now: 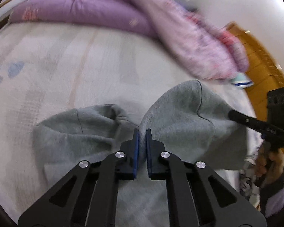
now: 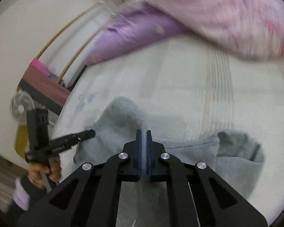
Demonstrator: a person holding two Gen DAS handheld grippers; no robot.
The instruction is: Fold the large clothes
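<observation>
A grey sweatshirt hangs above the pale bed sheet, held up between both grippers. My left gripper is shut on a fold of the grey fabric; a sleeve droops to its left. My right gripper is shut on another part of the sweatshirt. In the left wrist view the right gripper pinches the garment's right edge. In the right wrist view the left gripper grips its left edge, and a bunched sleeve hangs at the right.
A purple quilt and a pink patterned blanket lie piled at the far side of the bed. A wooden headboard stands at the right. A white fan and a dark bench stand beside the bed.
</observation>
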